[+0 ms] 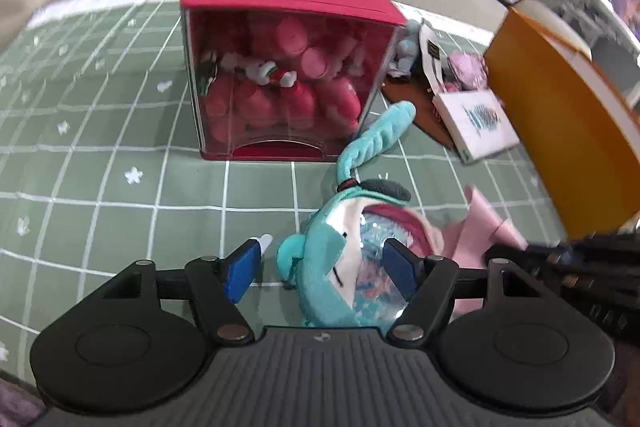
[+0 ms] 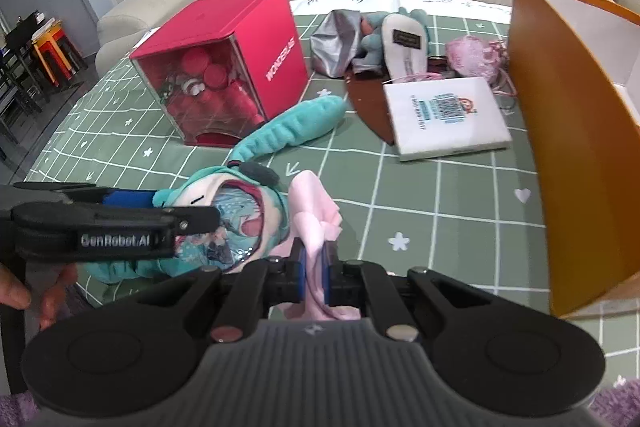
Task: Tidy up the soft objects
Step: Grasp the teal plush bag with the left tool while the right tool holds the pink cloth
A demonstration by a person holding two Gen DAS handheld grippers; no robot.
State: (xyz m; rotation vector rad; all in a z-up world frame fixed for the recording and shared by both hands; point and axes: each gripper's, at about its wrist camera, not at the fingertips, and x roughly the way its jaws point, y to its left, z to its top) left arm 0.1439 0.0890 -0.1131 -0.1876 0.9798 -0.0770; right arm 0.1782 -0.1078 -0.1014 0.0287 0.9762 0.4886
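A: My left gripper [image 1: 320, 267] gapes wide around the teal plush [image 1: 332, 267] on the green mat [image 1: 120, 147], nothing gripped. Right gripper [image 2: 314, 273] is pinched on the pink cloth [image 2: 312, 215].

B: Close on its body, not the ear. Count?

A: One red box [image 2: 276, 39], one orange bin [image 2: 560, 147]; pile behind, maybe three.

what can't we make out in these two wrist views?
- Teal plush: lower body hidden behind the left gripper housing, left view.
- Pink cloth: end cut off behind the right gripper, right view.
- Orange box: contents hidden by its wall.
- Red box: contents blurred, left view.
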